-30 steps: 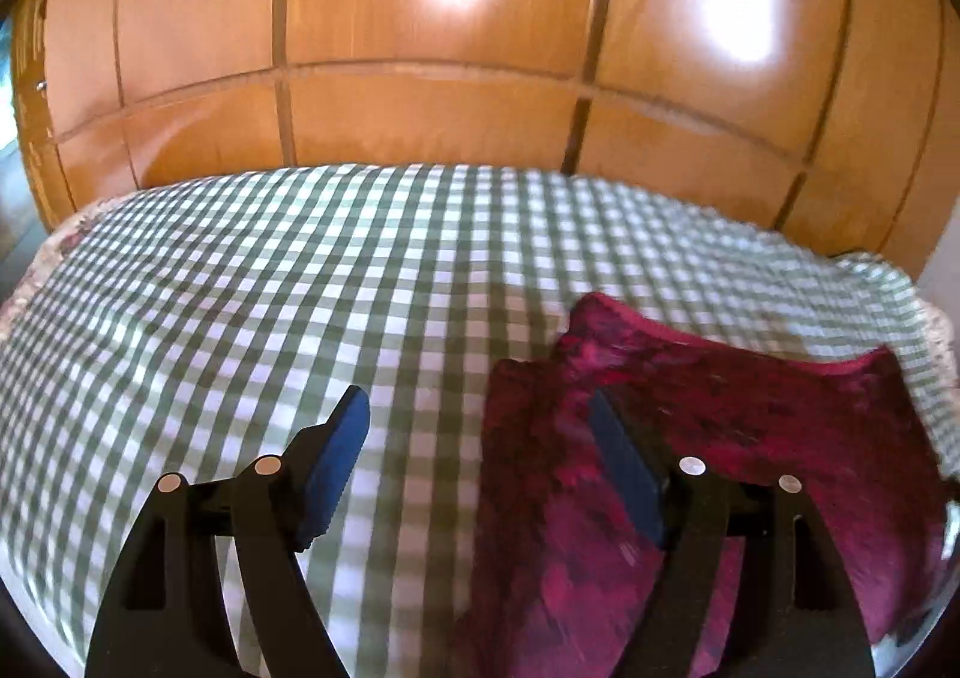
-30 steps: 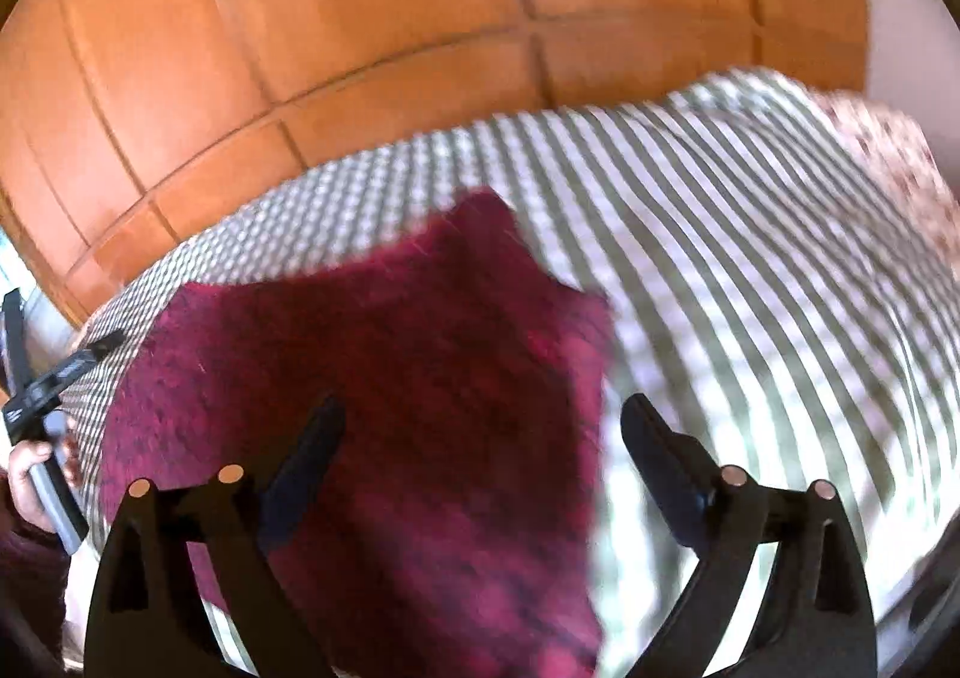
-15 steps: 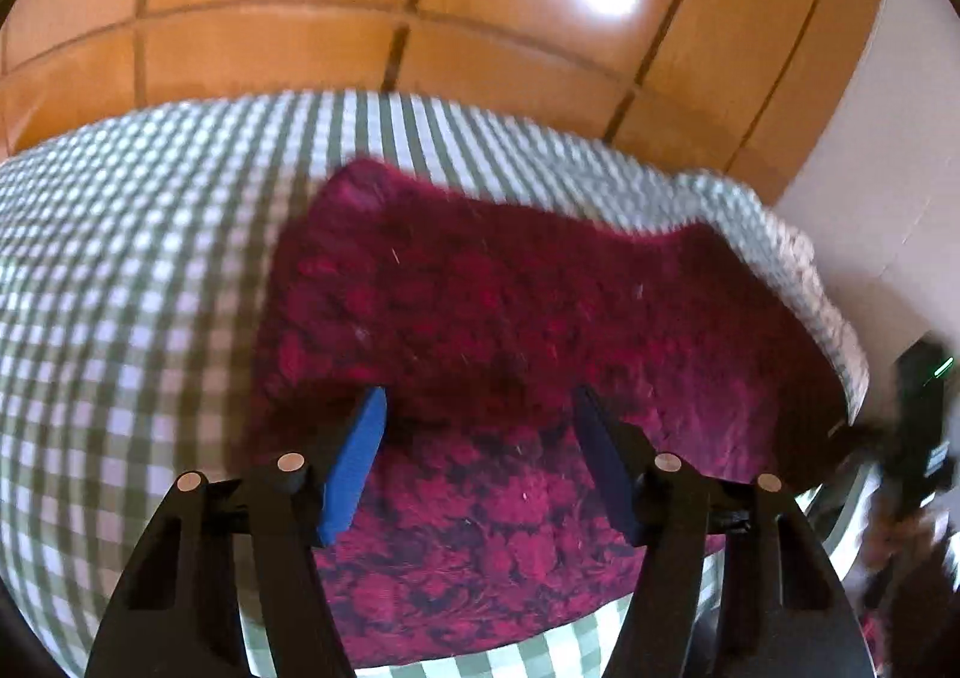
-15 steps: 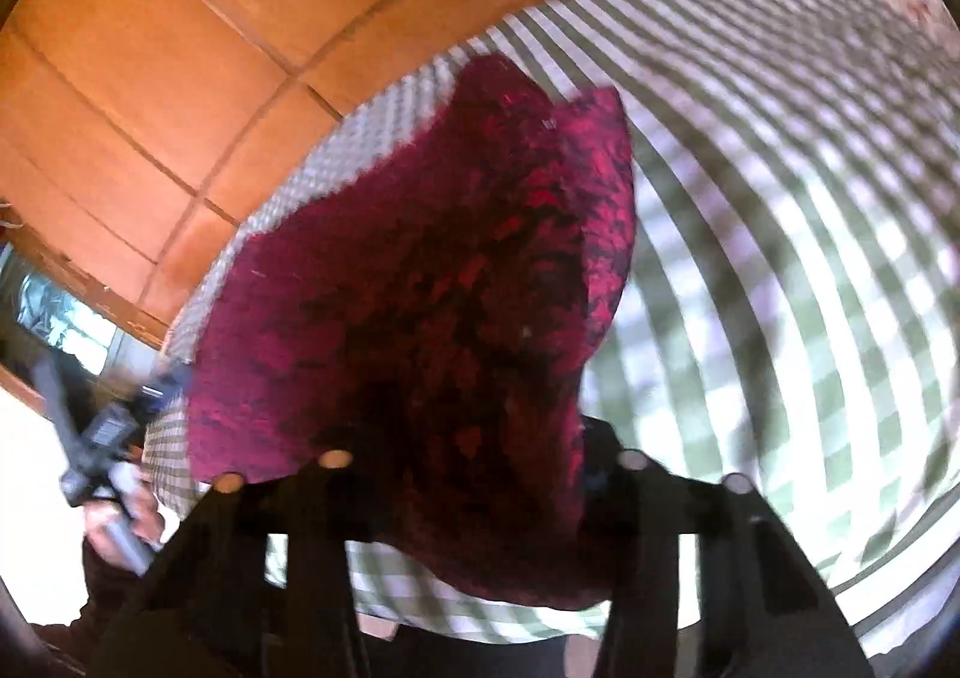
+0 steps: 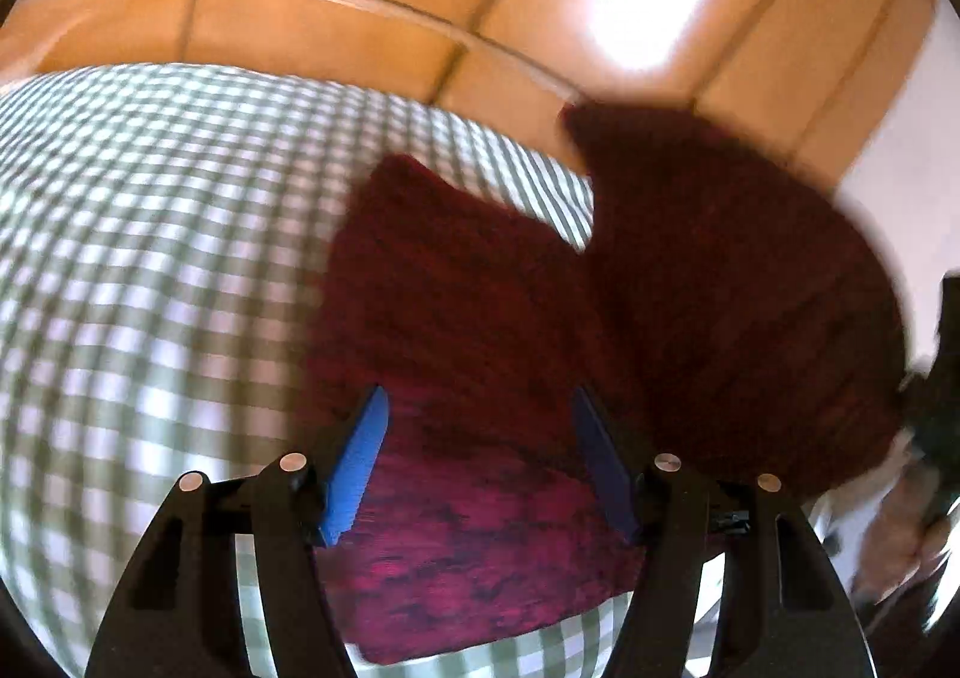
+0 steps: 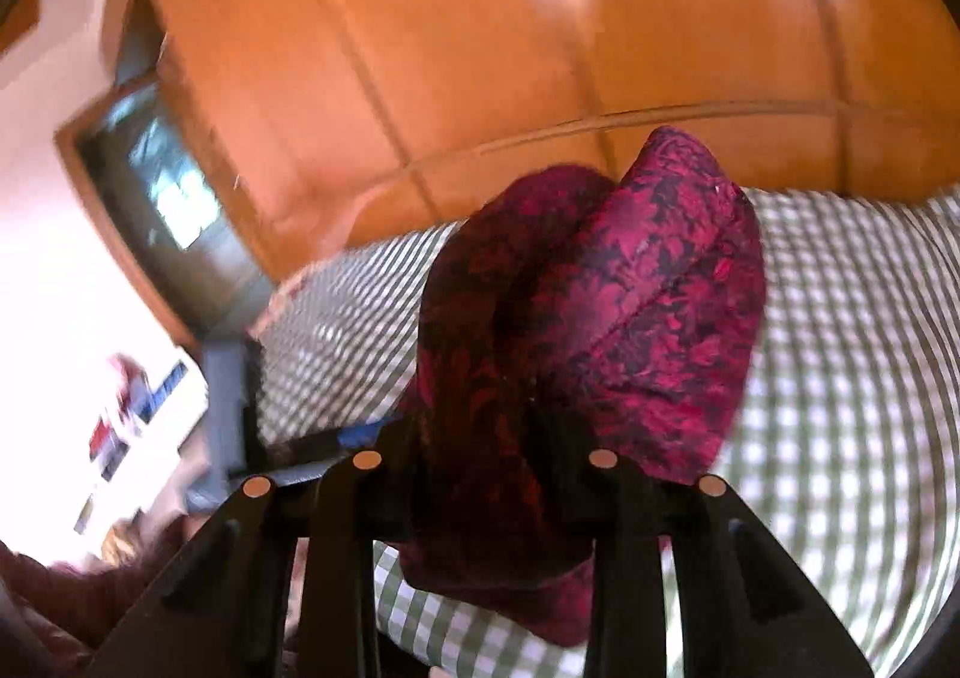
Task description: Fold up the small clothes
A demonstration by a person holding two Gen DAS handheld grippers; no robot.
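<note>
A dark red patterned cloth lies on the green-and-white checked cover. Its right part is lifted and swings over the flat part, blurred. My left gripper hovers open over the near part of the cloth, blue pads apart with nothing pinched. In the right wrist view the cloth is bunched between the fingers of my right gripper, whose jaws are closing on it. The raised fabric hangs above the checked cover and hides the right fingertips.
Orange wooden panels rise behind the bed. A person's hand shows blurred at the right edge. In the right wrist view a dark framed pane and a white wall stand at the left, beyond the cover's edge.
My right gripper closed on the cloth's edge, lifted it and carried it over toward the left. The left gripper swung right to stand over the cloth's near part.
</note>
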